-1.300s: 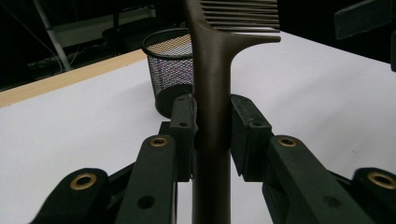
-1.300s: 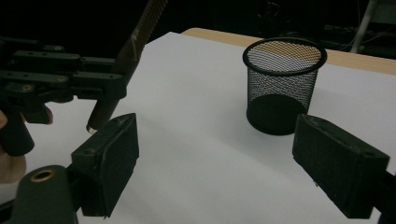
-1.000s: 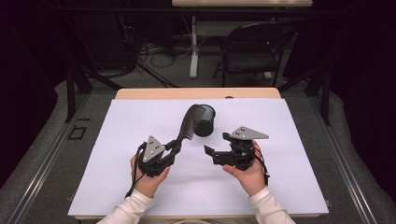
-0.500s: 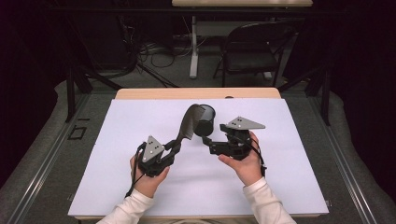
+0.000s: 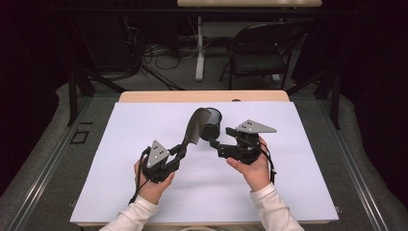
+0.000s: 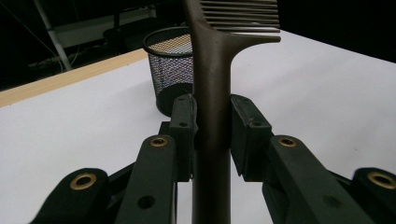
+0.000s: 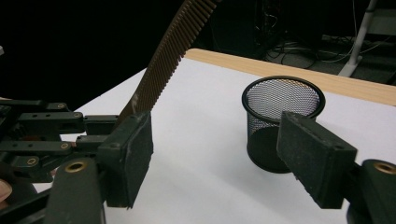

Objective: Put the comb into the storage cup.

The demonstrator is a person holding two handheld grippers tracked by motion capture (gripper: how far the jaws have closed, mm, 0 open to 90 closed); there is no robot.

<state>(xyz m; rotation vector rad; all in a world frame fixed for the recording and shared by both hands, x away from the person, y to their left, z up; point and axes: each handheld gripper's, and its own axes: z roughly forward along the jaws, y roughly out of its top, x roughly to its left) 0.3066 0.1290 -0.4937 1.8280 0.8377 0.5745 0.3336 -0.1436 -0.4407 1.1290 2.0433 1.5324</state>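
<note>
Nearest you, your left gripper (image 5: 179, 152) has its fingers (image 6: 183, 122) pinching the smooth, flat handle of a dark brown plastic comb (image 6: 212, 88); the matte black pads press the handle from both sides, and the comb rises from them, tilted up and away over the white sheet, its long, evenly spaced teeth fanning out at the top. Beside it, your right gripper (image 5: 215, 143) points toward the comb and the cup with its fingers (image 7: 132, 156) spread; they have just been closing, yet nothing sits between the rough, rubbery pads, and the cup stands just beyond them in the right gripper view. A grey three-cornered metal plate tops each gripper. Farther out, a round black wire-mesh pen cup (image 5: 210, 124) stands upright on the smooth white paper covering the tabletop (image 5: 312, 163), just behind the comb's head, its fine mesh wall ending in a solid rim. Beyond the paper a strip of pale wood edge shows. I can read no writing or brand on any of these.
</note>
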